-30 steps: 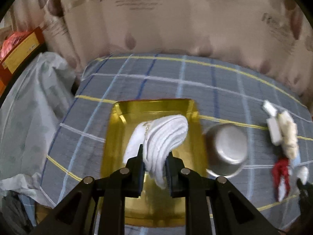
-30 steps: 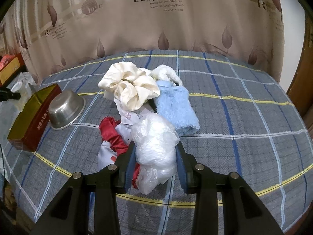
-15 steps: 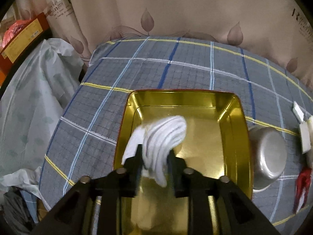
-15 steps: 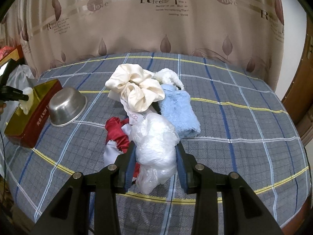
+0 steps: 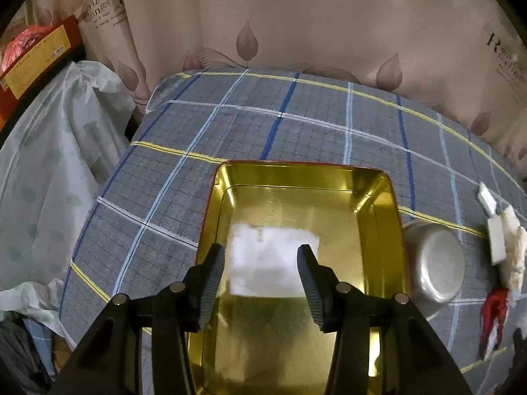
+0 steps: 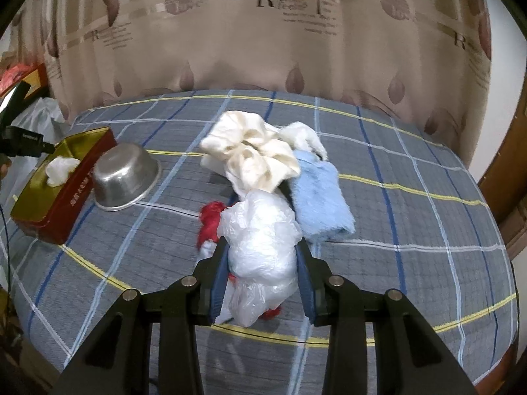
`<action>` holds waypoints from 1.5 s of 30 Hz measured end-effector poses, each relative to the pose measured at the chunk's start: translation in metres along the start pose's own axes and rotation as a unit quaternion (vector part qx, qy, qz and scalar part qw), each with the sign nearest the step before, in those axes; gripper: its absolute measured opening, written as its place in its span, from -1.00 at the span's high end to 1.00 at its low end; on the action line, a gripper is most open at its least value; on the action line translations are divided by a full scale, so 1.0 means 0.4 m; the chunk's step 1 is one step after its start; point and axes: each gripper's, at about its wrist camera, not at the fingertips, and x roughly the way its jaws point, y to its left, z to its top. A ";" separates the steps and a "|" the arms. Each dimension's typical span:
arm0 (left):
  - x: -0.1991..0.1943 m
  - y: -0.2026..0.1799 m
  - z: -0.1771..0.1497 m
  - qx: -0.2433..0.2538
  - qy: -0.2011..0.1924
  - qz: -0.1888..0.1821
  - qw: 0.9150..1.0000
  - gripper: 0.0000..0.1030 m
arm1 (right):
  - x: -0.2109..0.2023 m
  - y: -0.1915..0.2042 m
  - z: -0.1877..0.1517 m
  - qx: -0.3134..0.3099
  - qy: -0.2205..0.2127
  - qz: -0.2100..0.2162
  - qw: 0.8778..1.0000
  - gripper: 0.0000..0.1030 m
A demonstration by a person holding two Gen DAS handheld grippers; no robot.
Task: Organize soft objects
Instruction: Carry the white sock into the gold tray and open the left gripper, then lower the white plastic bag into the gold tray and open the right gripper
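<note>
A white cloth (image 5: 268,261) lies blurred inside the gold-lined tin box (image 5: 378,217), below my left gripper (image 5: 262,261). Its jaws are opening and the pads stand clear of the cloth. From the right wrist view the same cloth (image 6: 61,169) sits in the red-sided box (image 6: 74,194). My right gripper (image 6: 262,263) is shut on a crumpled white plastic bag (image 6: 260,237), held above a red cloth (image 6: 210,219). A cream scrunchie (image 6: 252,156), a white fluffy piece (image 6: 303,135) and a light blue towel (image 6: 321,194) lie just beyond.
A steel bowl (image 6: 126,177) lies upside down between the box and the pile, also visible as the bowl (image 5: 431,263) right of the box. A checked grey cloth covers the round table (image 6: 428,230). A curtain (image 6: 263,33) hangs behind. Plastic sheeting (image 5: 49,164) is on the left.
The left jaws have spread and let go of the white cloth, which dropped into the box. The right gripper keeps its grip on the plastic bag and has lifted slightly.
</note>
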 end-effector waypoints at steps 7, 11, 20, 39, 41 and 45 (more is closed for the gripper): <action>-0.033 0.015 -0.035 -0.008 0.002 0.011 1.000 0.09 | -0.001 0.077 0.016 -0.026 0.002 0.050 0.998 0.32; -0.063 0.032 -0.071 -0.019 -0.002 0.018 1.000 0.09 | 0.007 0.137 0.033 -0.044 0.002 0.083 0.996 0.32; -0.134 0.055 -0.148 -0.021 -0.027 0.031 0.999 0.09 | 0.025 0.309 0.072 -0.105 0.010 0.148 0.983 0.32; -0.161 0.225 -0.278 -0.092 -0.033 0.081 0.992 0.09 | 0.132 0.691 0.269 -0.191 -0.001 0.213 0.958 0.32; -0.158 0.241 -0.280 -0.102 -0.033 0.079 0.991 0.09 | 0.170 0.717 0.291 -0.185 0.012 0.215 0.959 0.32; -0.156 0.263 -0.282 -0.112 -0.031 0.084 0.990 0.09 | 0.235 0.761 0.318 -0.191 0.026 0.199 0.961 0.32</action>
